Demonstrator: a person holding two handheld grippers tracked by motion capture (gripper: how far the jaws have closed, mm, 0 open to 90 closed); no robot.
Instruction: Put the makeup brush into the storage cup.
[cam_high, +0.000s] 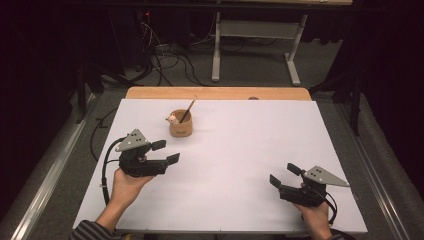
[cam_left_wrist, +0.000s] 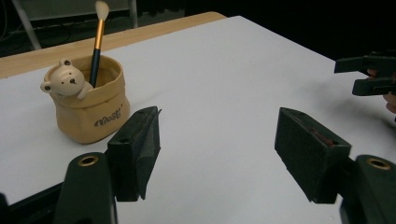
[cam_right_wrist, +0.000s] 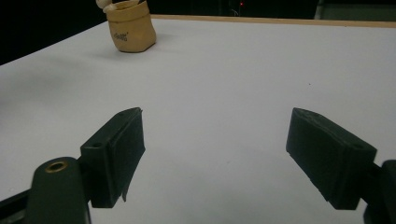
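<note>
1. A tan bear-faced pot (cam_high: 180, 125) stands upright on the white table (cam_high: 240, 165), toward the far edge and left of the middle, with a brush (cam_high: 188, 110) leaning in it, bristles up.
2. The left tool (cam_high: 165, 152) is released, jaws spread wide with nothing between them. It hovers near the table's left edge, just short of the pot, its jaws pointing to the right of the pot.
3. The right tool (cam_high: 283, 175) is likewise released and empty, near the right front corner, well apart from the pot.
4. The step in hand looks like a reach for the brush or the pot, and the left tool is the better placed for it.
5. To do it well, turn the left tool toward the pot first; in the left gripper view the pot (cam_left_wrist: 88, 105) sits off to the left of the jaws, not between them.
6. If the brush (cam_left_wrist: 97, 44) is the aim, come in above the rim and close on the bare handle, clear of the bear's head.
7. Lift along the handle's lean, or the light pot may tip; the right tool could steady its wall.
</note>
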